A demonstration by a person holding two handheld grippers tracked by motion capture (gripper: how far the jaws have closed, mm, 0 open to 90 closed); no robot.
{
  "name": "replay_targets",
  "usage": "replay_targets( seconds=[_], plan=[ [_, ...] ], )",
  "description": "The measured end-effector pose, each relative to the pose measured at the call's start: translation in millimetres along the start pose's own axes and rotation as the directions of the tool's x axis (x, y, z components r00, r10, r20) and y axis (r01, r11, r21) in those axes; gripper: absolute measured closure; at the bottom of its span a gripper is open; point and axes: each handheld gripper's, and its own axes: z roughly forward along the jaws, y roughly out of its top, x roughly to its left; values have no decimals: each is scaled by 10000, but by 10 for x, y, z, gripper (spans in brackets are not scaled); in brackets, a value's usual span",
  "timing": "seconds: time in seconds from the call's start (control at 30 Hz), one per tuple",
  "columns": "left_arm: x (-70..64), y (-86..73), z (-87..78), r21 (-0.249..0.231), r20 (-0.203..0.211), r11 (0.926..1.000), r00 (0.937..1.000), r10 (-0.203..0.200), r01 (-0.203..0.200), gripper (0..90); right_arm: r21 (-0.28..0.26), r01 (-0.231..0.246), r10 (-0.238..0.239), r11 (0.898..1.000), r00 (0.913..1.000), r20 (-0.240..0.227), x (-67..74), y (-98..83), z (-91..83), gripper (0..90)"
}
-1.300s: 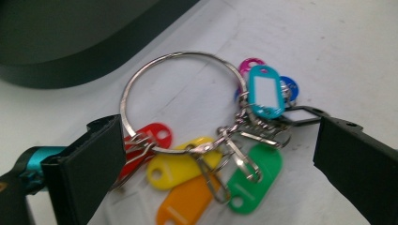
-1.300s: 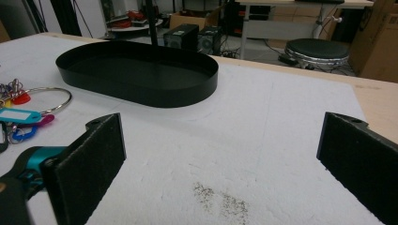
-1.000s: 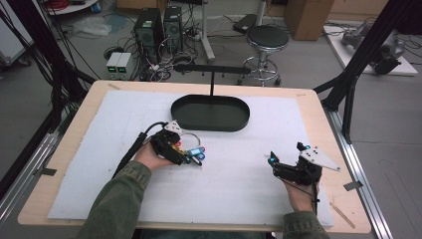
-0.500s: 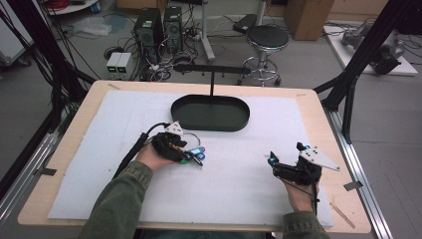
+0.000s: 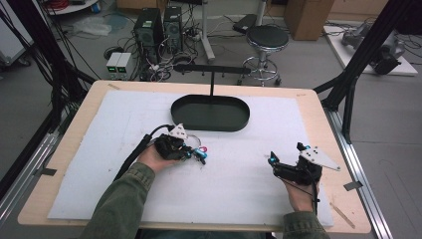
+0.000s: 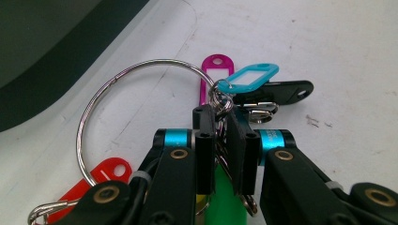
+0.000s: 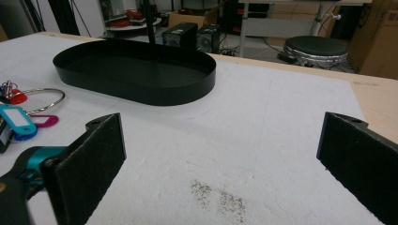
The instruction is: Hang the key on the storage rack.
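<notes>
Here, at the left, the left gripper point(image 6: 219, 136) is seen with its jaws just closed nearly together, pinched on a bunch of keys point(image 6: 244, 101) on the white table cover point(image 5: 124, 114). A large metal ring point(image 6: 115, 79) loops out left of the jaws; a red tag point(image 6: 105, 172) lies at their lower left, and a pink tag point(image 6: 213, 68), a teal tag point(image 6: 248, 77) and a black key point(image 6: 286, 91) are spread just beyond the tips. A black oval tray point(image 5: 210, 112) sits beyond. At the right, the right gripper point(image 7: 220, 145) is held with its jaws spread wide, nothing between them.
</notes>
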Motion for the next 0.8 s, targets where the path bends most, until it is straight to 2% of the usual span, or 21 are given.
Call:
replay_targets(
  seconds=[0.37, 0.67, 0.77, 0.8],
  plan=[
    [30, -2, -78, -16, 13, 9998, 9998, -202, 202, 825, -57, -10, 10, 10000, 10000, 39, -10, 0, -5, 5],
    [55, 59, -253, -584, 33, 9971, 9988, -493, 494, 829, -62, -117, 117, 9999, 9999, 40, -8, 1, -12, 5],
    [64, 66, -291, -641, 13, 9967, 9987, -501, 501, 829, -52, -151, 151, 9999, 9999, 43, -5, 1, -16, 5],
    [70, 75, -331, -782, 12, 9950, 9981, -624, 623, 829, -51, -146, 146, 9999, 9999, 38, -5, 1, -16, 5]
  ],
)
